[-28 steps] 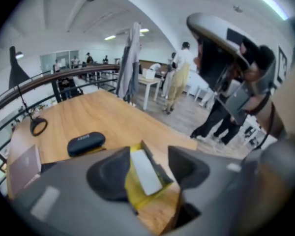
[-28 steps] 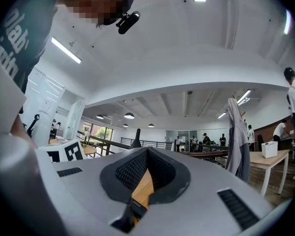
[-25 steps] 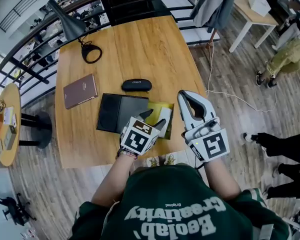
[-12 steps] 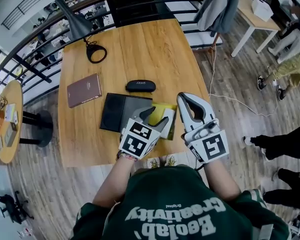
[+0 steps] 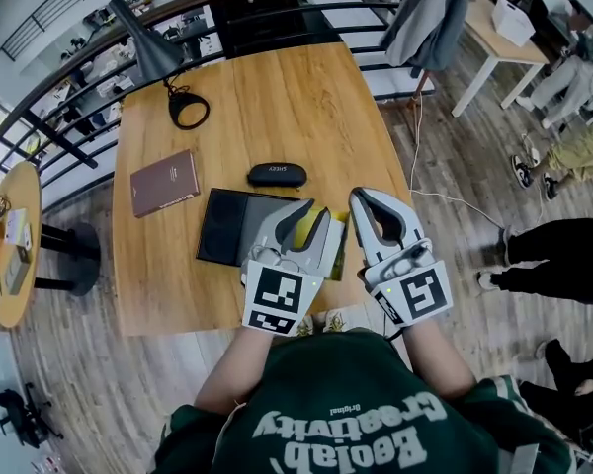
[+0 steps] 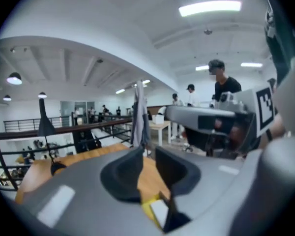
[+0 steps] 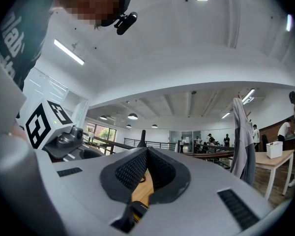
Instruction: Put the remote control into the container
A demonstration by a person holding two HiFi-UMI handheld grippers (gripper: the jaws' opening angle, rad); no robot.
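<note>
While the remote control (image 6: 159, 213) is seemingly lying in the yellow container (image 6: 146, 208), the left tool (image 5: 311, 215) is hovering above it, jaws narrowing yet apart, gripping nothing. The right tool (image 5: 374, 203) is sitting shut and empty alongside; a low sweep is risking tipping the container.

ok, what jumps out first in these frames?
Two grey claws with marker cubes at the near edge of the wooden table: the left claw, its jaws just closing with nothing between them, above a yellow container; the right claw shut beside it. Behind lie a black tablet, glasses case and brown notebook.
</note>
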